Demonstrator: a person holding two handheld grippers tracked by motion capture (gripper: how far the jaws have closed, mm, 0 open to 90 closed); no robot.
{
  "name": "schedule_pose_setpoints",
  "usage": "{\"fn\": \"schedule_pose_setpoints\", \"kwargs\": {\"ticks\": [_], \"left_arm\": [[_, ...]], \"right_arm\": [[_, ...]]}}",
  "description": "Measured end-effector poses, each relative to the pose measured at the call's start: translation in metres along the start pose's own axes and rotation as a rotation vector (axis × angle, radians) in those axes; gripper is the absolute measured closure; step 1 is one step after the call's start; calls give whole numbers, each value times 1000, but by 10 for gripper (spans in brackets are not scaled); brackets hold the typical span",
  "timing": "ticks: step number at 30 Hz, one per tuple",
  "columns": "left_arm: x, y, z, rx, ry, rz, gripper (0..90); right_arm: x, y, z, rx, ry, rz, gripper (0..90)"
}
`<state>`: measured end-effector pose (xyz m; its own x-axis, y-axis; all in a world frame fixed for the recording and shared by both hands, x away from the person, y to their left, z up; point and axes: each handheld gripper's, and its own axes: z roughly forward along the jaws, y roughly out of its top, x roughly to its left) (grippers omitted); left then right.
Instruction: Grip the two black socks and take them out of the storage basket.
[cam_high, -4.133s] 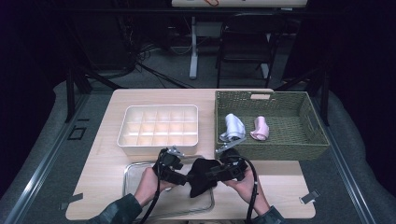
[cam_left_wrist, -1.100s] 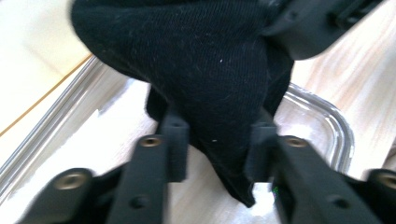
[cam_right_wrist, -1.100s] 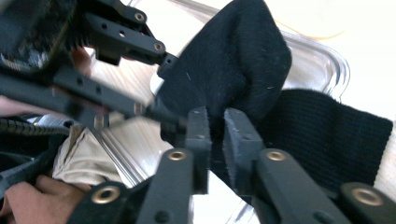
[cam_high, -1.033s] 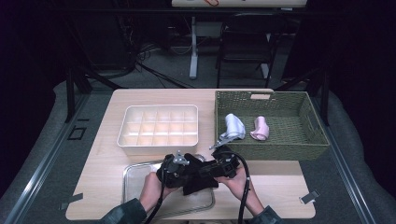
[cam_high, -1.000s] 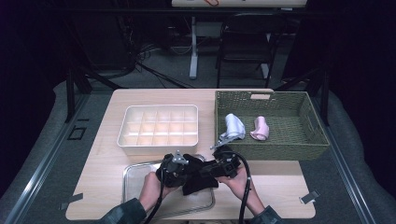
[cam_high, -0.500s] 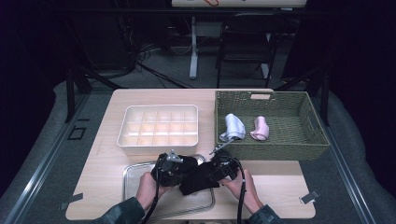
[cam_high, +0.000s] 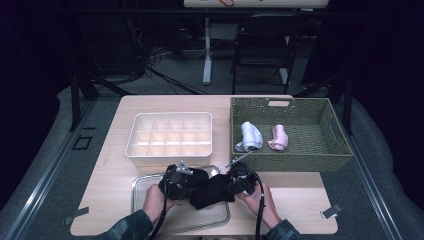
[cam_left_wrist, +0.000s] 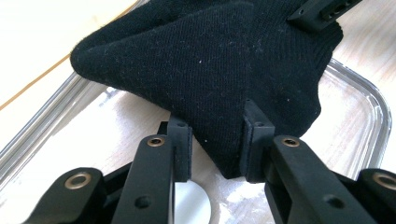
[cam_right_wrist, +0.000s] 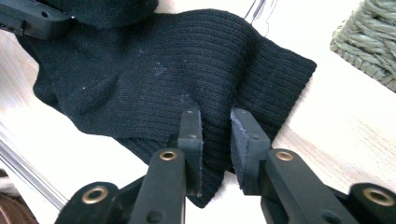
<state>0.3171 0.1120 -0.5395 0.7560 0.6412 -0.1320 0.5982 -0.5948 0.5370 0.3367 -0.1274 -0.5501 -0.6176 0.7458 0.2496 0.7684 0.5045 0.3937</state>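
Right, from the high view first: I have the black sock (cam_high: 212, 190) stretched between both claws at the near edge of the table (cam_high: 115, 165), part of it over the metal tray (cam_high: 145, 192) and part over bare wood. The left gripper (cam_high: 176, 181) has one end and the right gripper (cam_high: 239, 182) the other, which I judge is how you hold a sock flat for folding. Beyond them stand the white compartment box (cam_high: 170, 135) and the woven basket (cam_high: 290, 161), with a pale blue bundle (cam_high: 249, 136) and a pink bundle (cam_high: 277, 137) lying side by side in the basket. The box looks to me like the place the finished fold is meant for.

Next, the left gripper view. My jaws pinch a folded corner of the sock (cam_left_wrist: 210, 70), fabric filling the gap between the pads. They have just been easing open a little, yet the cloth is still clamped. The corner hangs just above the tray floor, so the fold keeps its shape. The other claw's jaw shows at the top right.

Lastly, the right gripper view. My jaws have just been closing and now nip the ribbed cuff edge of the sock (cam_right_wrist: 163, 79), which lies on the wood. The basket corner is near, off to the upper right. Gripping by the edge leaves the cuff free to swing over.
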Motion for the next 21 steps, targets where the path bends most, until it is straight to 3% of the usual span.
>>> {"fn": "schedule_pose_setpoints", "kwargs": {"ticks": [4, 8, 13, 18, 21], "left_arm": [[4, 0, -5, -6, 0, 8, 684], [12, -3, -7, 2, -16, -19, 672], [11, -5, -6, 24, -24, -19, 659], [14, -7, -8, 29, -21, -29, 632], [17, -8, -9, 34, -19, -39, 611]], "right_arm": [[1, -1, -2, -2, -3, -4, 777], [1, -2, -4, -19, 25, 7, 778], [1, -2, -7, -28, 26, 3, 779], [0, -4, -14, -25, 2, -13, 779], [-3, -6, -16, -35, -8, 3, 778]]}}
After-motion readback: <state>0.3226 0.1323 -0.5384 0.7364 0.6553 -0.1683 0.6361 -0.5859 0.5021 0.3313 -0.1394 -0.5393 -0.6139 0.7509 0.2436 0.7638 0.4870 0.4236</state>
